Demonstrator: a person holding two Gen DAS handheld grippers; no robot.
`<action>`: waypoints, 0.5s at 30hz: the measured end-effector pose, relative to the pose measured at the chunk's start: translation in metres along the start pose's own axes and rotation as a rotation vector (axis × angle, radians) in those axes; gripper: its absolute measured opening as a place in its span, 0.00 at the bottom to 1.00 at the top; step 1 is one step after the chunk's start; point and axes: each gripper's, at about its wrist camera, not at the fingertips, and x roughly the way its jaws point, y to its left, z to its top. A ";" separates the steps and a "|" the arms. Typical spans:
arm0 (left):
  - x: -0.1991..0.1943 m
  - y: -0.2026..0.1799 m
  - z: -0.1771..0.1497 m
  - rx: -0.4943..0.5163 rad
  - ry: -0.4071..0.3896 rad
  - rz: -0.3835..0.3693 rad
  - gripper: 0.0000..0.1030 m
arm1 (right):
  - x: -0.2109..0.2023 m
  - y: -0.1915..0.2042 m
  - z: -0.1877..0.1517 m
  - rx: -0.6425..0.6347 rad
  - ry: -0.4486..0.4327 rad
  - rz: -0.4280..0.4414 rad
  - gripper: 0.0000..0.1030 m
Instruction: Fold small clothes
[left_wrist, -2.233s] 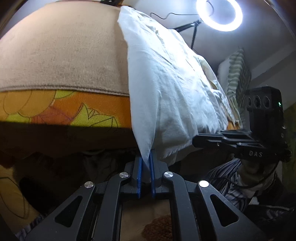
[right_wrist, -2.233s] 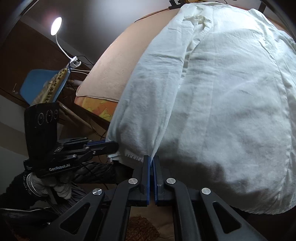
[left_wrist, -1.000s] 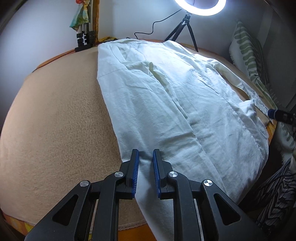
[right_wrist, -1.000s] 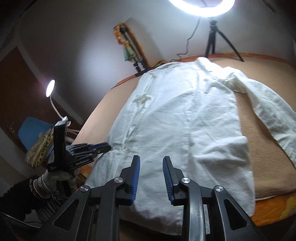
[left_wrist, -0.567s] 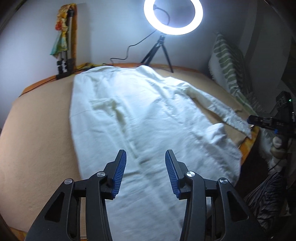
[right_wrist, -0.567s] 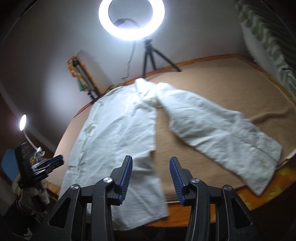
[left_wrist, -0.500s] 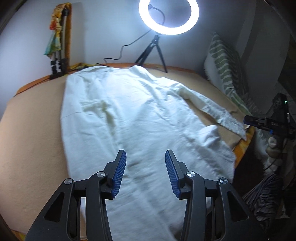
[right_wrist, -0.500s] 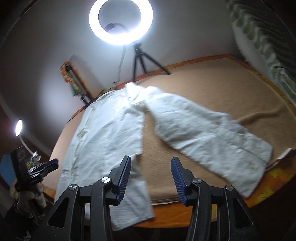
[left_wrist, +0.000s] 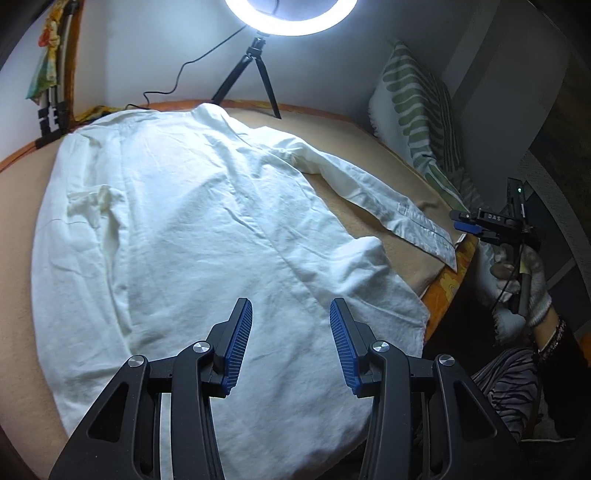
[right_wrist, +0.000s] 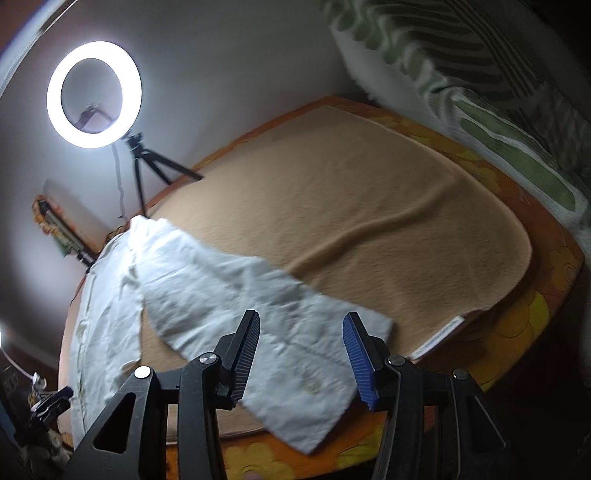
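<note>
A white long-sleeved shirt (left_wrist: 192, 229) lies spread flat on a tan blanket (left_wrist: 22, 332) on a bed. Its right sleeve (left_wrist: 384, 199) stretches out toward the bed's edge. My left gripper (left_wrist: 291, 343) is open and empty above the shirt's lower hem. In the right wrist view the sleeve (right_wrist: 258, 314) runs toward me, and my right gripper (right_wrist: 301, 354) is open and empty above its cuff end. The right gripper (left_wrist: 466, 221) also shows in the left wrist view, beyond the cuff at the bed's right edge.
A ring light on a tripod (left_wrist: 258, 66) stands at the head of the bed. A green-striped pillow (left_wrist: 417, 110) leans at the right side. An orange flowered sheet (right_wrist: 517, 325) shows along the bed's edges. A clamp stand (left_wrist: 51, 110) is at the far left corner.
Both grippers let go of the shirt's hem, opened and rose above the bed. The right gripper swung right, over the outstretched sleeve. The shirt now lies flat.
</note>
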 end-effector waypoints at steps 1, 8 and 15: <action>0.001 -0.001 0.001 0.001 0.004 -0.003 0.41 | 0.003 -0.008 0.002 0.015 0.005 -0.008 0.52; 0.010 -0.009 0.002 0.008 0.029 -0.015 0.41 | 0.021 -0.043 0.007 0.107 0.040 -0.022 0.55; 0.016 -0.010 0.001 0.011 0.045 -0.012 0.41 | 0.025 -0.032 0.005 0.038 0.045 -0.059 0.53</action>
